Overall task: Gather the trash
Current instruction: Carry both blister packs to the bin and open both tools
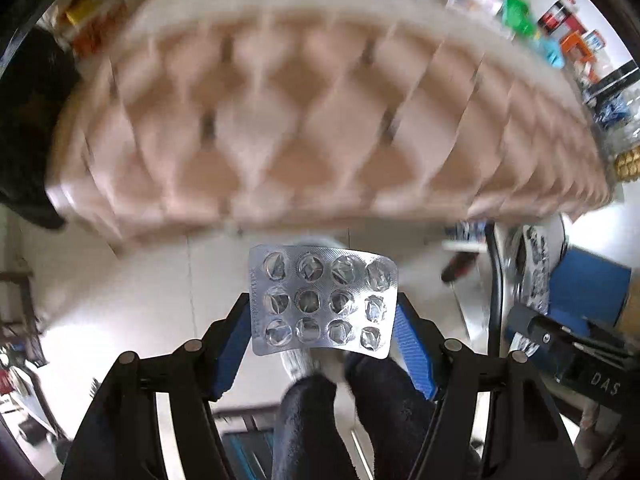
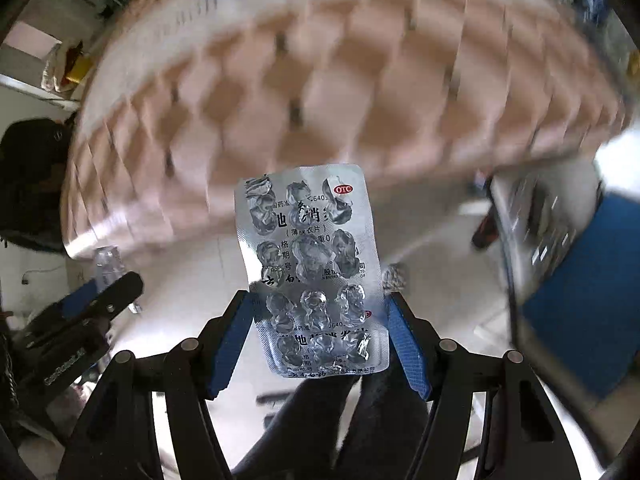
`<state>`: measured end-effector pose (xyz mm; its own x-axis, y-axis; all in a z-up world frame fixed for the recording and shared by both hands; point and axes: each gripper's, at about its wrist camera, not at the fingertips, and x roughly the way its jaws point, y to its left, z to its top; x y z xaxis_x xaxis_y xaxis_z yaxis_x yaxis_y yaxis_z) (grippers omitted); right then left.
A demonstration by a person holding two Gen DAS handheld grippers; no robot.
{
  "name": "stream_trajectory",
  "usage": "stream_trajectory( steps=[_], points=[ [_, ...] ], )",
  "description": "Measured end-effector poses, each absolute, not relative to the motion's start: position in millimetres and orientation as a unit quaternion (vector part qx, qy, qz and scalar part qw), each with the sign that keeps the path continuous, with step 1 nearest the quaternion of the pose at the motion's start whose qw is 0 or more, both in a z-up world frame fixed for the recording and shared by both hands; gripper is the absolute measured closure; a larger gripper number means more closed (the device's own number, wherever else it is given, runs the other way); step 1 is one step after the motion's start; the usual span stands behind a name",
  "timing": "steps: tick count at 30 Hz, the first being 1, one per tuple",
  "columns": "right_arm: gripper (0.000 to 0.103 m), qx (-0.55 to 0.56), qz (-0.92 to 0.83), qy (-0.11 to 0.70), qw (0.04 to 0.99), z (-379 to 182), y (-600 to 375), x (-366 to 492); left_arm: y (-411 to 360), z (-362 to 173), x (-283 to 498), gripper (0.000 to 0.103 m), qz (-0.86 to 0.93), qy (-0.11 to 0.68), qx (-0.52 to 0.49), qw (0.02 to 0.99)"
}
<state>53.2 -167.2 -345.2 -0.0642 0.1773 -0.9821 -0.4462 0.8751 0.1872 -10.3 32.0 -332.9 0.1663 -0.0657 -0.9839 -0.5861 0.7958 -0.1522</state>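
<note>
An empty silver blister pack with torn foil pockets is clamped by its two side edges between the blue pads of my left gripper. A longer silver blister pack, printed in dark text with a red OTC mark, stands upright in my right gripper, whose blue pads press on its lower edges. Both grippers point down over a pale floor. The right gripper shows at the lower right of the left wrist view. The left gripper appears at the lower left of the right wrist view.
A large quilted beige padded piece fills the upper half of both views, blurred. A black-rimmed round container and a blue box lie to the right. A person's dark trouser legs are below. Colourful packages sit far right.
</note>
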Motion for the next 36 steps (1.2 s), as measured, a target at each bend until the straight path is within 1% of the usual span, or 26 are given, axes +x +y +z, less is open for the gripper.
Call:
stream_trajectory(
  steps=[3,4,6,7,8,10,12,13,14,15,19,20,21,22,27,31,36],
  points=[
    [0.034,-0.087,0.22,0.723,0.649,-407,-176,35,33,-402,-22,0.037,0.167,0.65,-0.28,0.686],
    [0.034,-0.085,0.216,0.729,0.644,-427,-178,31,35,-433,-23,0.037,0.161,0.658,-0.291,0.675],
    [0.034,-0.082,0.207,0.74,0.634,-476,-180,28,39,-476,-21,0.037,0.151,0.665,-0.312,0.661],
    [0.034,-0.078,0.204,0.744,0.631,-500,-180,29,42,-500,-19,0.035,0.148,0.667,-0.323,0.655],
    [0.034,-0.077,0.2,0.748,0.628,-524,-179,30,44,-514,-18,0.035,0.145,0.666,-0.331,0.652],
    [0.034,-0.07,0.2,0.752,0.624,-561,-177,33,49,-560,-9,0.033,0.135,0.667,-0.354,0.642],
    [0.034,-0.075,0.199,0.753,0.623,-602,-172,36,49,-593,-6,0.031,0.136,0.672,-0.357,0.634],
    [0.034,-0.078,0.202,0.756,0.618,-628,-167,37,51,-610,-4,0.027,0.14,0.672,-0.362,0.631],
    [0.033,-0.083,0.204,0.757,0.615,-648,-163,37,50,-619,-4,0.008,0.141,0.672,-0.367,0.628],
    [0.033,-0.088,0.206,0.761,0.609,-664,-160,38,52,-628,-4,0.0,0.142,0.672,-0.373,0.624],
    [0.031,-0.07,0.226,0.781,0.578,-715,-154,36,50,-651,-8,0.0,0.154,0.671,-0.377,0.62],
    [0.018,-0.065,0.234,0.783,0.573,-720,-154,35,49,-650,-9,0.0,0.157,0.67,-0.373,0.622],
    [0.002,-0.059,0.242,0.781,0.572,-722,-153,35,49,-647,-12,0.0,0.164,0.669,-0.365,0.627],
    [0.0,-0.062,0.245,0.776,0.579,-720,-153,34,49,-644,-17,0.0,0.175,0.666,-0.351,0.635],
    [0.0,-0.118,0.24,0.749,0.607,-698,-155,26,47,-620,-44,0.0,0.222,0.667,-0.283,0.652],
    [0.0,-0.165,0.224,0.728,0.626,-675,-156,28,41,-596,-58,0.0,0.235,0.669,-0.258,0.656],
    [0.0,-0.197,0.217,0.705,0.646,-631,-159,23,35,-564,-65,0.0,0.246,0.666,-0.238,0.663]
  ],
)
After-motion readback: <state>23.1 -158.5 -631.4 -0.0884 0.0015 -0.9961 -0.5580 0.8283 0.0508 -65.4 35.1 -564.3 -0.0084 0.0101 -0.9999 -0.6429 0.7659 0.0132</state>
